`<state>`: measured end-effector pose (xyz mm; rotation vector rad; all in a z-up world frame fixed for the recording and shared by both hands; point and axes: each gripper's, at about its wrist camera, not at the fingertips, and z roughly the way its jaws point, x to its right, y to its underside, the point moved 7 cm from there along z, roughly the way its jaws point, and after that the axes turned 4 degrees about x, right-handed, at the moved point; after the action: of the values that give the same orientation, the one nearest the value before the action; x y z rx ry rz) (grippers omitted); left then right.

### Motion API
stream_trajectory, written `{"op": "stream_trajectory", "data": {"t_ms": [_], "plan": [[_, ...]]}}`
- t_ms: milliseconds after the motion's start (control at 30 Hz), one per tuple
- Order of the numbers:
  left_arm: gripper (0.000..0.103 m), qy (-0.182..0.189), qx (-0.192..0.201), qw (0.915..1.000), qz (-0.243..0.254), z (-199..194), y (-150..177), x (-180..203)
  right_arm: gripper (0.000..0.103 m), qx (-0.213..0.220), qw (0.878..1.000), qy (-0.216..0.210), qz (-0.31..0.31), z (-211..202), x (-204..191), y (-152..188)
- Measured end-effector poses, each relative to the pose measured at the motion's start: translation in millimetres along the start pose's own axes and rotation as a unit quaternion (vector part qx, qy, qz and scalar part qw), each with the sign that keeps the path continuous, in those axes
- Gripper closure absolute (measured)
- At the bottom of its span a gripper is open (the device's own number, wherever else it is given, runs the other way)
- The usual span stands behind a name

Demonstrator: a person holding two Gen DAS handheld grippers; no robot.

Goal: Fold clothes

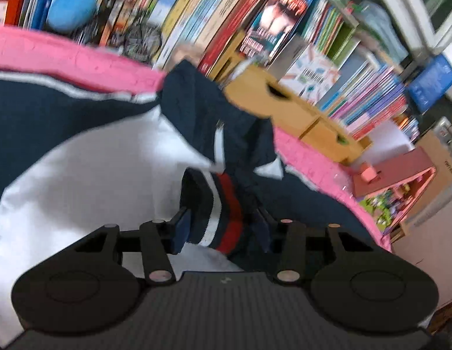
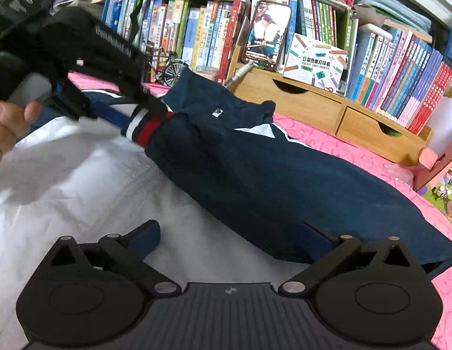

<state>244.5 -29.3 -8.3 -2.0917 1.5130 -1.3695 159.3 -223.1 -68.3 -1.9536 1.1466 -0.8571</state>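
A navy and white jacket (image 2: pixel 255 175) lies spread on a pink bed cover (image 2: pixel 357 151), the white body panel toward the near left, the navy sleeve (image 2: pixel 269 192) running from the cuff at centre down to the lower right. The striped cuff (image 1: pixel 223 213), with white, navy and red bands, sits clamped between the two blue pads of the left gripper (image 1: pixel 223 230); seen from the right wrist view, held up a little above the white panel, with the sleeve cloth hanging from it. Part of a hand (image 2: pixel 10 122) visible at the left edge, around the black handle of that gripper.

The right gripper (image 2: pixel 231 242) stands wide open and holds nothing. Its left finger (image 2: pixel 144 236) over the white cloth, its right finger (image 2: pixel 316 242) at the edge of the navy sleeve; cannot tell if it touches the cloth.

Behind the bed, a wooden drawer unit (image 2: pixel 328 110) with cut-out handles, a white box with coloured pencils printed on it (image 2: pixel 316 61) on top, a phone (image 2: pixel 266 32) leaning upright beside the box. Rows of books (image 2: pixel 196 29) fill the shelf behind. A small model bicycle (image 2: pixel 170 70) in front of the books, just beyond the cover. The left wrist view strongly blurred and tilted
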Motion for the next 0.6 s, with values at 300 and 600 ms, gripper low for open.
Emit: {"op": "stream_trajectory", "data": {"t_ms": [300,600], "plan": [[0.068,0.012,-0.019,0.9982,-0.056,25.0,5.7,-2.9,0.000,-0.002,1.000,0.002,-0.002,0.0,-2.1,-0.5],[0.082,0.034,0.003,0.9993,-0.012,15.3,-2.0,11.9,0.000,-0.002,1.000,0.004,-0.002,1.2,-2.6,-0.7]]}}
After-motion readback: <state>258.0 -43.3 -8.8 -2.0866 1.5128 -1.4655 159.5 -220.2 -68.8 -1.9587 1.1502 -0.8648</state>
